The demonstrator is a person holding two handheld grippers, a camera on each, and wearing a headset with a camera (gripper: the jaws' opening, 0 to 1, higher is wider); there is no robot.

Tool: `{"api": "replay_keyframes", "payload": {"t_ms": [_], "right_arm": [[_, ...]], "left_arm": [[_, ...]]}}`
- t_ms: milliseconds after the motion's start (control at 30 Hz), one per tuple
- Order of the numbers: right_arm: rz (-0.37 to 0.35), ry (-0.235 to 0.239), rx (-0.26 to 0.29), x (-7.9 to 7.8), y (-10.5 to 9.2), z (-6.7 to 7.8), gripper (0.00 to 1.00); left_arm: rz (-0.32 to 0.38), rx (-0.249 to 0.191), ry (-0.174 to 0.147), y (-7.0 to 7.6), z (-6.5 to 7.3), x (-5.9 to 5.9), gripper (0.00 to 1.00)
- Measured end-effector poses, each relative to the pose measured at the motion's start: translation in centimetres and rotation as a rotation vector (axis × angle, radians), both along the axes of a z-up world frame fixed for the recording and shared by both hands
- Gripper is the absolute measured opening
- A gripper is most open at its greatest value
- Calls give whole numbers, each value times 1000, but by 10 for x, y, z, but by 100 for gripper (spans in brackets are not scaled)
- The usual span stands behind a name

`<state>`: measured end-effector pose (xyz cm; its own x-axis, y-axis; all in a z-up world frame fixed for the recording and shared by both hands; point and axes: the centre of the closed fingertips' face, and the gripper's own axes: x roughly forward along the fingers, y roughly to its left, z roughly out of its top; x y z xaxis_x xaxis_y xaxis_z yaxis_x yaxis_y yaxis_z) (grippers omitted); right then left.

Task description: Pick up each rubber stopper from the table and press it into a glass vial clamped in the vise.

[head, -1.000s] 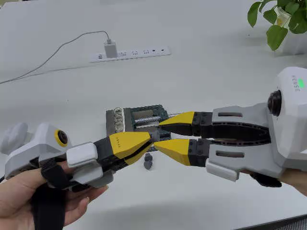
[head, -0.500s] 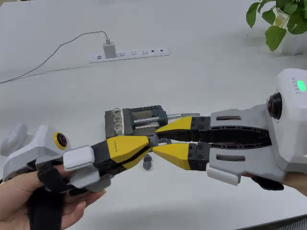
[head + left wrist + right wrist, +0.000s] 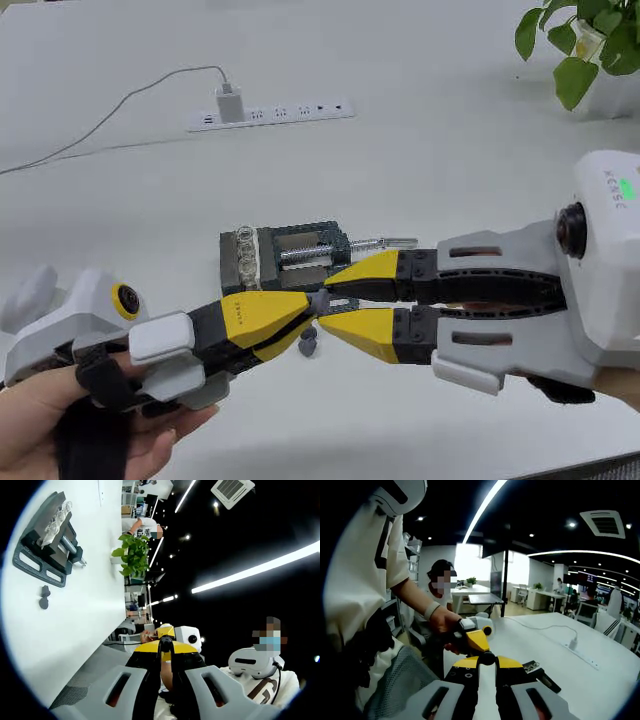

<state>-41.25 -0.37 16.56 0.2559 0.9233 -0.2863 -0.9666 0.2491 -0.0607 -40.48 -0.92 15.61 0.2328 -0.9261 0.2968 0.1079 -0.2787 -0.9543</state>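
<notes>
Stopper [image 3: 319, 298] — small, dark grey, between both jaws

The surface [image 3: 450, 150] is white, smooth and matt. The vise [image 3: 266, 262] is dark matt metal with a bright steel screw [image 3: 305, 252]; its vials [image 3: 243, 255] are clear, glossy glass. The rubber stopper [image 3: 307, 345] is dull dark grey. The left hand-held gripper [image 3: 312, 305] and right hand-held gripper [image 3: 326, 303] have white matt plastic shells and smooth yellow jaw tips. Far off, the power strip [image 3: 270, 113] is glossy white plastic.
</notes>
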Motion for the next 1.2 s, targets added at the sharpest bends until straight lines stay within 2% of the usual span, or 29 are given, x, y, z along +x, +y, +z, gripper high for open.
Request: {"api": "replay_keyframes", "payload": {"t_ms": [167, 467, 567, 767, 833, 900, 967, 1033, 1067, 1200], "right_arm": [[-3, 9, 13, 1, 0, 3, 7], [1, 40, 10, -2, -1, 3, 7], [1, 41, 11, -2, 0, 3, 6], [14, 59, 10, -4, 3, 1, 6], [17, 63, 10, -4, 4, 1, 6], [17, 68, 11, -4, 5, 0, 6], [17, 78, 6, -4, 5, -2, 6], [13, 116, -4, -5, 4, -6, 6], [10, 111, -1, -3, 4, -6, 6], [0, 161, -11, -4, 2, -13, 6]], "left_arm": [[0, -17, 8, 0, 2, 0, 3], [-3, -21, -4, -1, 2, -2, 3], [2, -22, -19, -1, 3, -2, 4], [16, -1, -74, 3, 2, -3, 4], [31, 27, -113, 4, 0, -2, 6], [34, 46, -117, 5, -3, -1, 10], [46, 62, -134, 7, -5, 0, 15], [61, 109, -158, 8, -10, 2, 24], [62, 123, -167, 9, -12, 2, 28], [113, 212, -228, 14, -23, 7, 43]]}}
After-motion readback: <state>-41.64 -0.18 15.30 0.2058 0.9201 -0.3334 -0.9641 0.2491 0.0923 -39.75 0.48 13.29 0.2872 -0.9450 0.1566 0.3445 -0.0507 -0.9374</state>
